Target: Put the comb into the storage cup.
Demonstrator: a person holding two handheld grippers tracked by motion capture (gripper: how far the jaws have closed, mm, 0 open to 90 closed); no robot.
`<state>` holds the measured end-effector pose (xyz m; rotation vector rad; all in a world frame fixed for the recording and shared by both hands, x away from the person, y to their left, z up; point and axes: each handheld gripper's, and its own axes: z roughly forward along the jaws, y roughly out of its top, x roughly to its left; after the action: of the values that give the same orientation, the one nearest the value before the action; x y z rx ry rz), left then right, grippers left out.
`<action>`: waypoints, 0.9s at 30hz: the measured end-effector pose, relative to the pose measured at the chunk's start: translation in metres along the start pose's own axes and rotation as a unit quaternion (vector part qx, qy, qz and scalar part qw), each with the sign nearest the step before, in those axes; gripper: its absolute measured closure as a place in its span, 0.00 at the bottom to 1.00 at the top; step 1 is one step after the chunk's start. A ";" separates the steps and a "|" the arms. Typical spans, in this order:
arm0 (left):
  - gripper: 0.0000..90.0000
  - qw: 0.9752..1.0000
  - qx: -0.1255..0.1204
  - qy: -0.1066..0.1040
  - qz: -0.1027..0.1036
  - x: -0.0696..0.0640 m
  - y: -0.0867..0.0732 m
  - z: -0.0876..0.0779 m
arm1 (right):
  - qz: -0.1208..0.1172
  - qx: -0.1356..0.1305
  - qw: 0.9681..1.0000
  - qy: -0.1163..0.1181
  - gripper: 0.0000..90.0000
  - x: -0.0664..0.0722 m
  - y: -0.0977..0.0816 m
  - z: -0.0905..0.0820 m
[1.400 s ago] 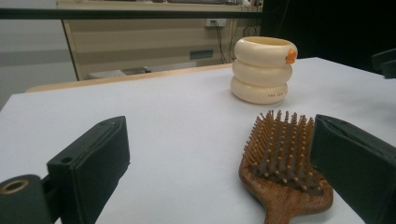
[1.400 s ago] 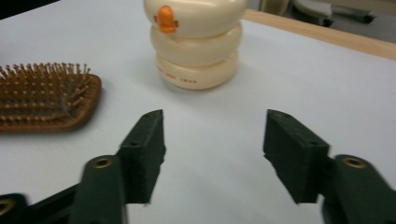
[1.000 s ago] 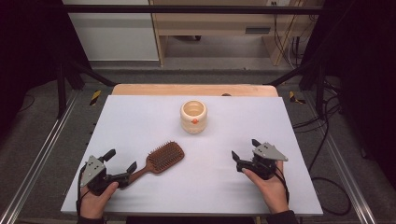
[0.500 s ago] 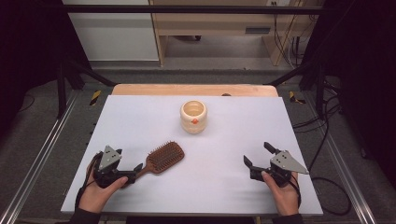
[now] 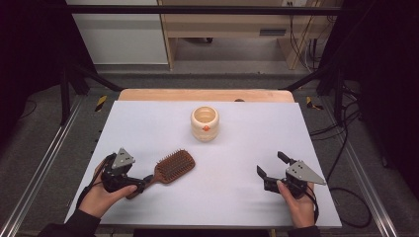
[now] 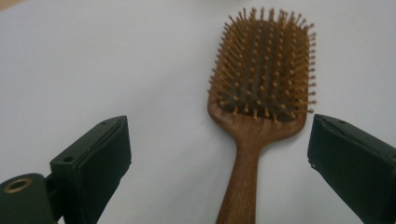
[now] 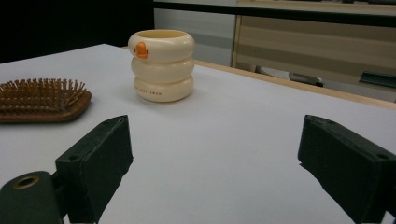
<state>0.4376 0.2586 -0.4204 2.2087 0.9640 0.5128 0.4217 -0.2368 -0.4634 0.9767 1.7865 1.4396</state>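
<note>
the wooden hairbrush (image 5: 170, 169) lies bristles up on the white table (image 5: 148, 128), in its near left part, head pointing away and to the right, handle running back toward the person; the left gripper (image 5: 141, 183) sits low at the handle's end, its jaws spread wide apart; in the left gripper view the handle (image 6: 243, 186) rises between the two black jaws, nearer the right one, touching neither, and the brush head lies just past them; the right gripper (image 5: 271, 168) rests near the table's near right corner, well apart from the brush, its jaws likewise wide apart with nothing between them but bare table; a cream ringed cup (image 5: 204, 123) with an orange mark stands upright near the middle of the table, farther back, beyond the brush; in the right gripper view it stands ahead and to the left, with the brush head (image 7: 42, 100) at the left edge.
</note>
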 end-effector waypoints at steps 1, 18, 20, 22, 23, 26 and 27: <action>0.08 1.000 0.010 -0.007 0.001 0.000 0.000 0.003 | 0.002 0.001 1.000 0.002 0.11 0.000 -0.001 0.000; 0.14 0.991 0.114 -0.054 0.047 0.005 0.007 0.026 | 0.001 0.012 1.000 0.003 0.12 0.001 -0.005 0.003; 0.22 0.989 0.119 -0.070 0.051 0.003 0.009 0.029 | 0.002 0.015 1.000 0.003 0.12 0.000 -0.005 0.003; 0.24 0.986 0.130 -0.083 0.056 0.001 0.011 0.033 | 0.003 0.016 1.000 0.004 0.12 0.000 -0.005 0.003; 0.28 0.986 0.134 -0.082 0.059 -0.001 0.011 0.035 | 0.001 0.016 1.000 0.004 0.12 0.000 -0.005 0.003; 0.33 0.983 0.153 -0.083 0.058 -0.002 0.013 0.040 | 0.003 0.015 1.000 0.004 0.12 0.000 -0.005 0.003; 0.37 0.982 0.159 -0.086 0.058 -0.001 0.012 0.041 | 0.002 0.015 1.000 0.003 0.12 0.000 -0.005 0.002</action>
<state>0.4664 0.2342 -0.4405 2.5582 0.8769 0.2254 0.4230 -0.2364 -0.4688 0.9934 1.8175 1.4237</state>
